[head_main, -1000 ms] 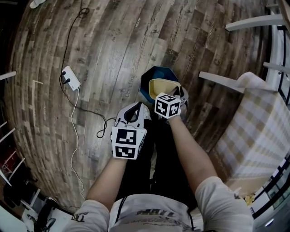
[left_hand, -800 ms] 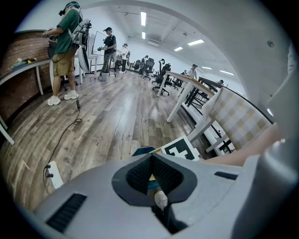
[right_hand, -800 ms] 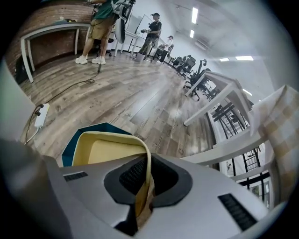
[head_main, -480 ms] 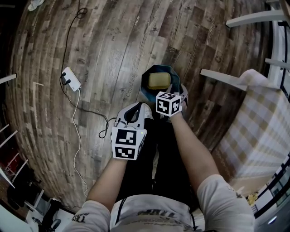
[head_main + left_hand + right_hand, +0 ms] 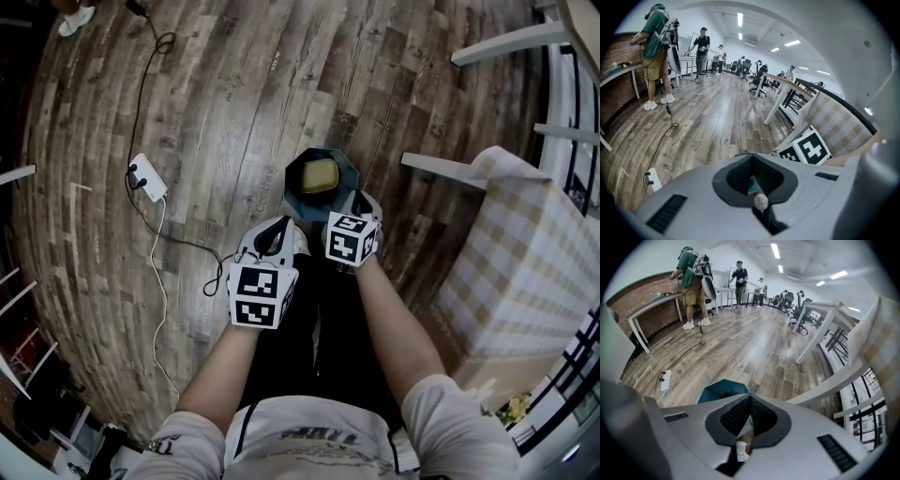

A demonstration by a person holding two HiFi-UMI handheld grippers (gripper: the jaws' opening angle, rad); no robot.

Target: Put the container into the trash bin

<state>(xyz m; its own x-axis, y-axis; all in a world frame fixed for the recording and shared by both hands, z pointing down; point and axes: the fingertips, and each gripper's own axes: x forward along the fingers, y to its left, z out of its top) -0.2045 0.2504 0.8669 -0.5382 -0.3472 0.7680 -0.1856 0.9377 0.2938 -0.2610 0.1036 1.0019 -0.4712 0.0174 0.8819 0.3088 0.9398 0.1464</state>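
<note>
open floor [image 5: 225,103] around trash bin [image 5: 293,178], table [image 5: 534,262] right

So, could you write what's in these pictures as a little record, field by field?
setting: person standing on a wood-plank floor, looking down
trash bin: dark teal, on the floor just ahead of both grippers
container: pale yellow, lying inside the trash bin
left gripper: jaws together, nothing between them
right gripper: jaws together, empty, close to the bin
also on floor: white power strip with a cable
</note>
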